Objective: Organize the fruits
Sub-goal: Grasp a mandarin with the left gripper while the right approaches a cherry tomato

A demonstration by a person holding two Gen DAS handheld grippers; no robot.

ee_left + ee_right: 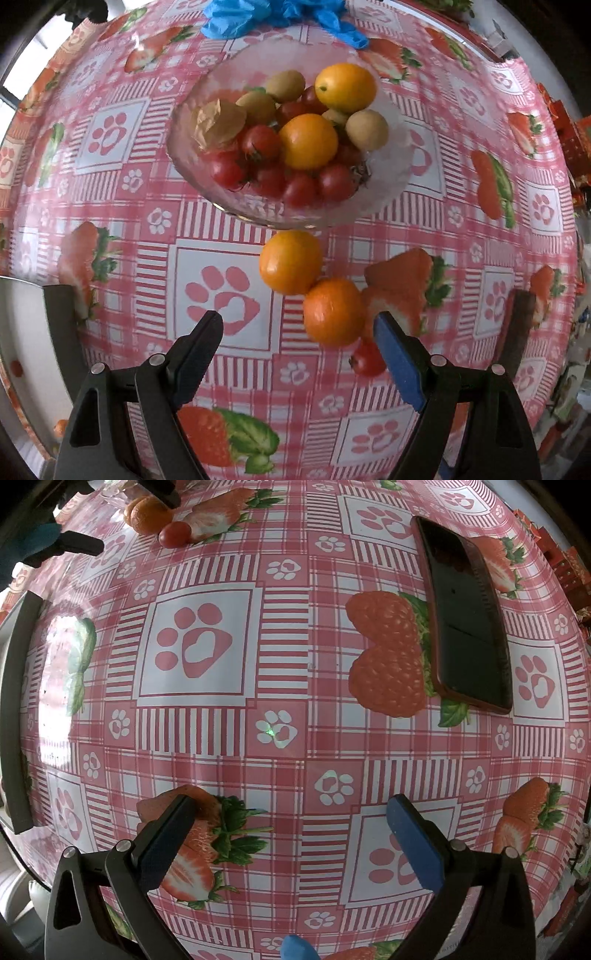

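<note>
Oranges (334, 312) lie loose mid-table just outside the glass bowl (388, 199), and the left gripper (299, 328), wide open and empty, seems poised to close on the nearer one, while the right gripper (291, 812) hangs open, idle.

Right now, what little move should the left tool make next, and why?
Probably ease forward and a bit right to straddle the near orange. The left tool is open and empty, and that orange lies just ahead on the cloth, outside the bowl, touching a second orange.

A dark phone (467, 616) lies on the strawberry-print tablecloth (280, 657).
</note>
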